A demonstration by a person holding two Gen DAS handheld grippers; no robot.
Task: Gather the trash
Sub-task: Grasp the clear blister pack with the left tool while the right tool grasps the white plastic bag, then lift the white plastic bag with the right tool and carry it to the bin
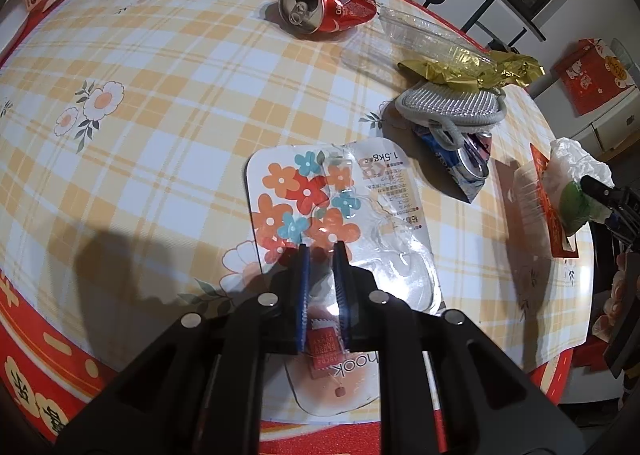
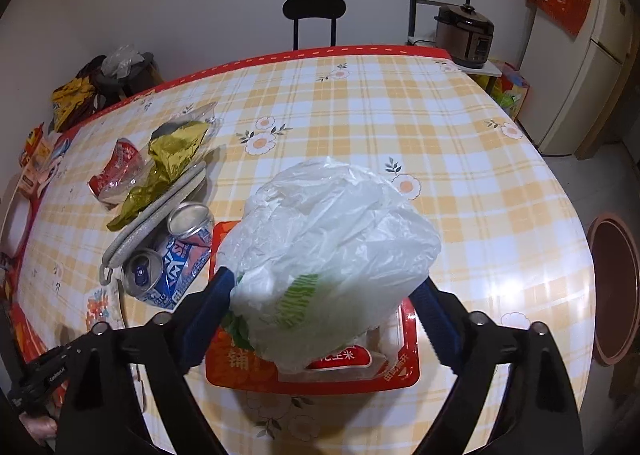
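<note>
Left gripper (image 1: 320, 251) nearly closed, pinching flimsy slippery blister pack (image 1: 340, 223) edge near blue can (image 1: 460, 163); right gripper (image 2: 324, 291) wide, hugging soft light plastic bag (image 2: 332, 239).

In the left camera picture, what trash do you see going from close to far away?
Flowery plastic package pinched in the left gripper → crushed blue can → gold foil wrapper → crushed red can.

Both views were bright w/ warm indoor light from above. Glare hit the clear blister pack (image 1: 352, 239) at lower centre; a soft shadow lay lower left on the tablecloth (image 1: 160, 103). Heavy fisheye bending, dark corners; white plastic bag (image 2: 332, 251) slightly blurred.
</note>
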